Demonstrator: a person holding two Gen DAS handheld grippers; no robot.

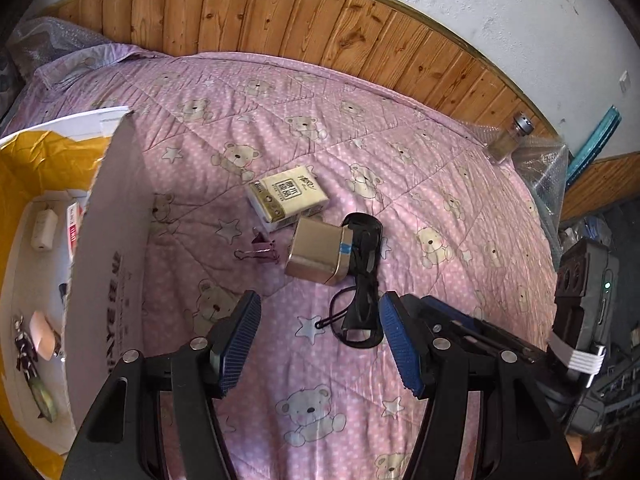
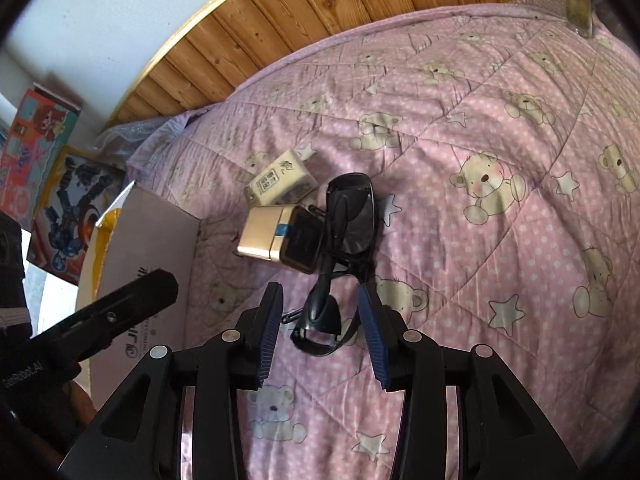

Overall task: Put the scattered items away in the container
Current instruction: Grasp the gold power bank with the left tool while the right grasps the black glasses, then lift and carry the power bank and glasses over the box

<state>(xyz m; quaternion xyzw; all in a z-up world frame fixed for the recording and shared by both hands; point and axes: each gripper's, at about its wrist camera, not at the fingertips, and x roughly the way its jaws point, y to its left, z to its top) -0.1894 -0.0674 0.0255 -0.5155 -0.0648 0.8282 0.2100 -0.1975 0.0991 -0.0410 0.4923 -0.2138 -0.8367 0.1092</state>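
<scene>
My right claw [image 2: 320, 332], released, straddles the near end of the sunglasses [image 2: 344, 236]; their long axis runs near-to-far. My left claw [image 1: 320, 344], also released, sits beside.

pink bear-print quilt [image 1: 360, 128] against wood panelling [image 1: 280, 12].

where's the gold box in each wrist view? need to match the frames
Left wrist: gold box at centre, just beyond the open left gripper, touching the black sunglasses on its right.
Right wrist: gold box left of centre, beyond the open right gripper.
Shared landmark: the tissue pack directly behind the box.
</scene>
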